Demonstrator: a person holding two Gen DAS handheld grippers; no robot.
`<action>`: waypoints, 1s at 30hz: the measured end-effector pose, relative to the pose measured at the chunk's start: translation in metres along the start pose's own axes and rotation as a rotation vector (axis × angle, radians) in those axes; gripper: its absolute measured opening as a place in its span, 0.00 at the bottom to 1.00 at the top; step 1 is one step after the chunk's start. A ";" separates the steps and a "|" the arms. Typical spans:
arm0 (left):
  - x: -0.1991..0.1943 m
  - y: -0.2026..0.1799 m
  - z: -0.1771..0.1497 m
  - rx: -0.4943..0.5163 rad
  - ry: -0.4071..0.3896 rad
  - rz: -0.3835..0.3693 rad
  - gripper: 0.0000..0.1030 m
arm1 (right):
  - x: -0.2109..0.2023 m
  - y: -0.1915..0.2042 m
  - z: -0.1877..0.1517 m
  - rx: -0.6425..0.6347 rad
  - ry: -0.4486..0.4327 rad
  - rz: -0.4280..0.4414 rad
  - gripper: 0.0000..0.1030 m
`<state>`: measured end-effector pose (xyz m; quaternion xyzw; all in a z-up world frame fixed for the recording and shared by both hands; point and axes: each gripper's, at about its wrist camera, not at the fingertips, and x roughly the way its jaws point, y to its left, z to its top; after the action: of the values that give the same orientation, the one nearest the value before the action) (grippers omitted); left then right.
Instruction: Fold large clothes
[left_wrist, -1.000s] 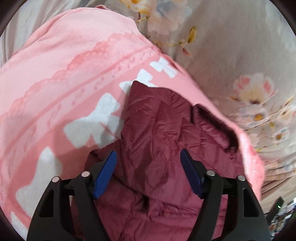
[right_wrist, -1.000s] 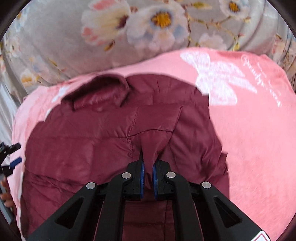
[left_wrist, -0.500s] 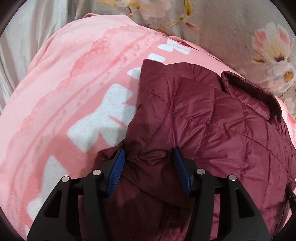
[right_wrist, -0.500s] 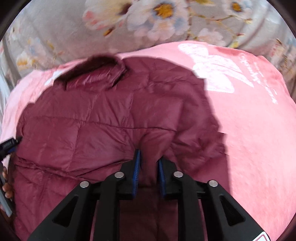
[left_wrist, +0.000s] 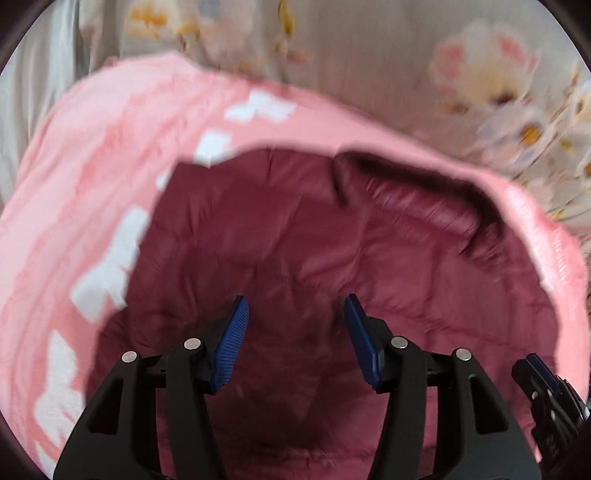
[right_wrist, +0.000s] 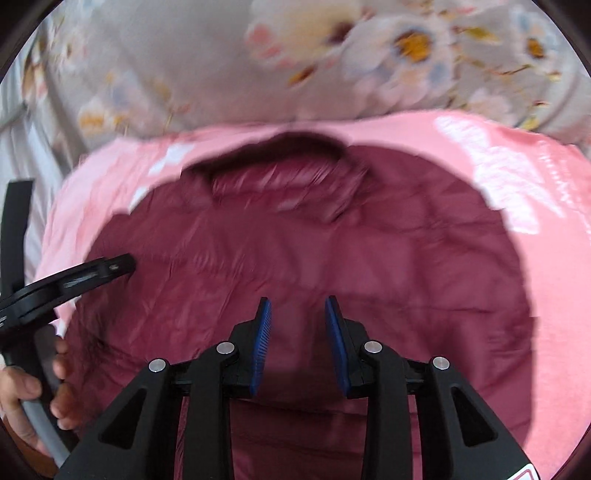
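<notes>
- I hold my left gripper (left_wrist: 295, 317) low over the maroon quilted jacket (left_wrist: 295, 251), pointing forward toward its collar; the two blue-padded fingers (left_wrist: 232, 343) stand well apart with nothing between them but the fabric below.
- My right gripper (right_wrist: 297, 321) hangs over the same jacket, a little toward the garment's right half, its fingers also spread and clamped on nothing. I cannot tell whether the tips of either gripper touch the cloth.
- In the right wrist view my left hand (right_wrist: 33, 391) shows at the lower left edge, bare fingers wrapped round a grey handle, with the left tool's black frame reaching in over the jacket's edge.
- In the left wrist view a corner of the right tool sits at the lower right rim.
- The jacket lies spread flat in front of me, collar (right_wrist: 273, 162) at the far end. It is shiny, puffy material with stitched quilting lines forming soft padded panels; the collar stands up as a darker, curved ridge.
- It rests on a pink blanket (left_wrist: 74, 206), fuzzy-looking, printed with white bow shapes and paler pink bands.
- Beyond the blanket lies a grey floral sheet (right_wrist: 184, 66), smooth, with large pale blossoms with yellow centres.
- Both views are blurred.
</notes>
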<state>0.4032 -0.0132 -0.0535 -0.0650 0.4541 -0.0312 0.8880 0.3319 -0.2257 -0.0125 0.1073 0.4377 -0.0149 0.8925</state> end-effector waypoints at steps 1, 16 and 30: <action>0.005 0.002 -0.005 -0.005 0.010 -0.003 0.51 | 0.007 0.004 -0.005 -0.014 0.022 0.001 0.29; -0.003 0.011 -0.046 0.123 -0.057 0.049 0.51 | 0.000 -0.011 -0.033 -0.050 0.006 -0.112 0.22; -0.002 -0.001 -0.054 0.191 -0.094 0.124 0.51 | 0.010 -0.012 -0.046 -0.067 -0.022 -0.119 0.23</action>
<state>0.3586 -0.0190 -0.0833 0.0465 0.4099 -0.0163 0.9108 0.3008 -0.2274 -0.0495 0.0509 0.4336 -0.0544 0.8980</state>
